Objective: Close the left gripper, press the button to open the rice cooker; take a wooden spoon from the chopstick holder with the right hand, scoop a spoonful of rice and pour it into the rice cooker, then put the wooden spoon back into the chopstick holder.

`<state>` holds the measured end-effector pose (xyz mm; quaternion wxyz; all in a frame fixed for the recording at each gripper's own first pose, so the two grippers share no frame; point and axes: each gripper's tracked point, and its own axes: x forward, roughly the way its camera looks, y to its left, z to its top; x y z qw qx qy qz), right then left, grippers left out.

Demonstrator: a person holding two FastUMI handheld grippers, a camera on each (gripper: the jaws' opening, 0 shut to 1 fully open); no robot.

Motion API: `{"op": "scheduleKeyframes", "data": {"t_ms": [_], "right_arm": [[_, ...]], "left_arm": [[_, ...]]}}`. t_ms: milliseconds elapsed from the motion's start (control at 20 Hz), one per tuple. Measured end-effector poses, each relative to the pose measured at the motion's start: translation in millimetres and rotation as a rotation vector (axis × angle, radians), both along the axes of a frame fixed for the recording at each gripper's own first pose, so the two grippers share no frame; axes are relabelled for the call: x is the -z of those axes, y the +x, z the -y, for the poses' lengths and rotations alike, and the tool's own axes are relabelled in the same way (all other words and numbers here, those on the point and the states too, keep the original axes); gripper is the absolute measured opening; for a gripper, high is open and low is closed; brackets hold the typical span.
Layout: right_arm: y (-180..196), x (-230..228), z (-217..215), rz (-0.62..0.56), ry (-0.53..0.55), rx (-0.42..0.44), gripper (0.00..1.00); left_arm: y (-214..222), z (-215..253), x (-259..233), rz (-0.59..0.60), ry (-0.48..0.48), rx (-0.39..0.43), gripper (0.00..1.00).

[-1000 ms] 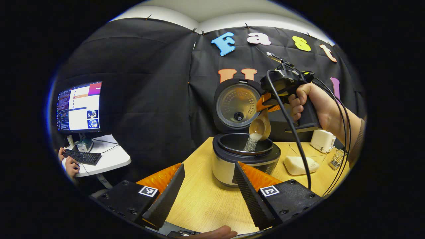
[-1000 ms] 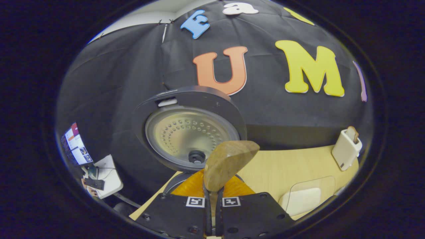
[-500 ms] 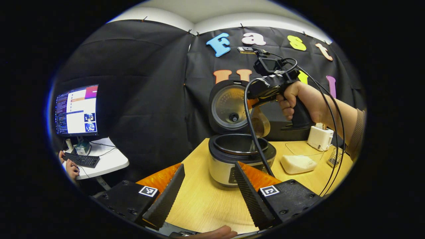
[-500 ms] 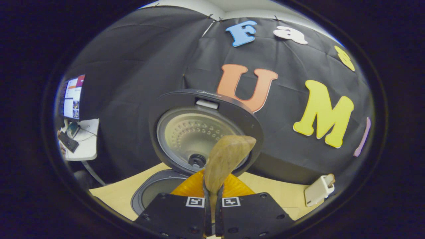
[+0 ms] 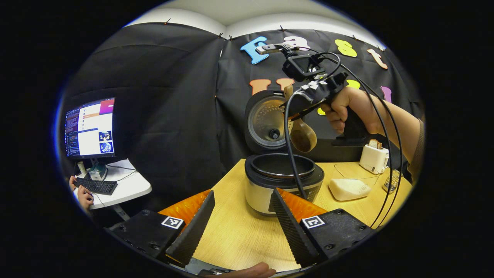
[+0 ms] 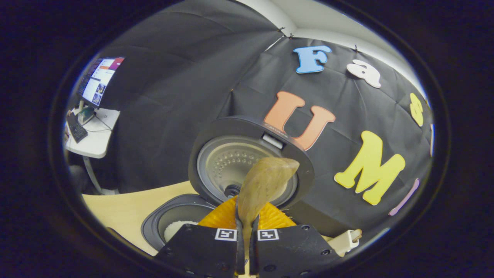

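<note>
**Spoon held above the open rice cooker**

In the left gripper view, the left claw (image 5: 239, 220) sits lowest and nearest, its two fingers spread wide with nothing between them, over the wooden bench (image 5: 235, 231). Just beyond its fingertips stands the rice cooker (image 5: 283, 181), lid (image 5: 266, 121) swung up and standing behind the pot. Above the pot's right rim hangs the wooden spoon (image 5: 303, 137), bowl downward and clear of the cooker, its handle pinched in the right claw (image 5: 297, 110), which a hand (image 5: 349, 110) holds by the grip. To the right on the bench lie a clear container of rice (image 5: 349, 187) and, farther back, the white chopstick holder (image 5: 373, 158). Far left, a monitor (image 5: 90, 127) stands on a side desk.

In the right gripper view, the right claw (image 6: 247, 239) is pressed onto the spoon's handle; white rice shows inside the pot (image 6: 173, 229) below.
</note>
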<state>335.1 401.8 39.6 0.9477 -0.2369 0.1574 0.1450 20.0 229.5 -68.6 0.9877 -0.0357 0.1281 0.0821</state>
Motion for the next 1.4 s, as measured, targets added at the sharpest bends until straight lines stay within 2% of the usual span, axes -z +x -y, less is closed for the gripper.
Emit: {"op": "scheduleKeyframes", "data": {"t_ms": [300,450,600,750,950,1050,1100,1400], "right_arm": [[-22,-37,57,0.034,0.107,0.054,0.05],[-31,-55,107,0.063,0.142,0.102,0.06],[-35,-67,164,0.082,0.167,0.165,0.06],[-41,-71,223,0.094,0.187,0.236,0.06],[-53,-63,307,0.083,0.204,0.341,0.08],[-57,-57,346,0.082,0.208,0.393,0.06],[-61,-52,364,0.079,0.209,0.424,0.08],[-71,-1,477,0.016,0.226,0.607,0.06]], "left_arm": [[2,3,-3,0.02,-0.003,0.037,0.95],[2,7,-7,0.038,-0.012,0.051,0.95],[5,38,-18,0.053,-0.02,0.07,0.95],[5,46,-23,0.061,-0.035,0.078,0.95],[6,59,-28,0.062,-0.018,0.092,0.95],[8,68,-29,0.066,-0.01,0.105,0.95],[8,72,-30,0.067,-0.007,0.111,0.95],[10,87,-33,0.074,0.007,0.117,0.95]]}}
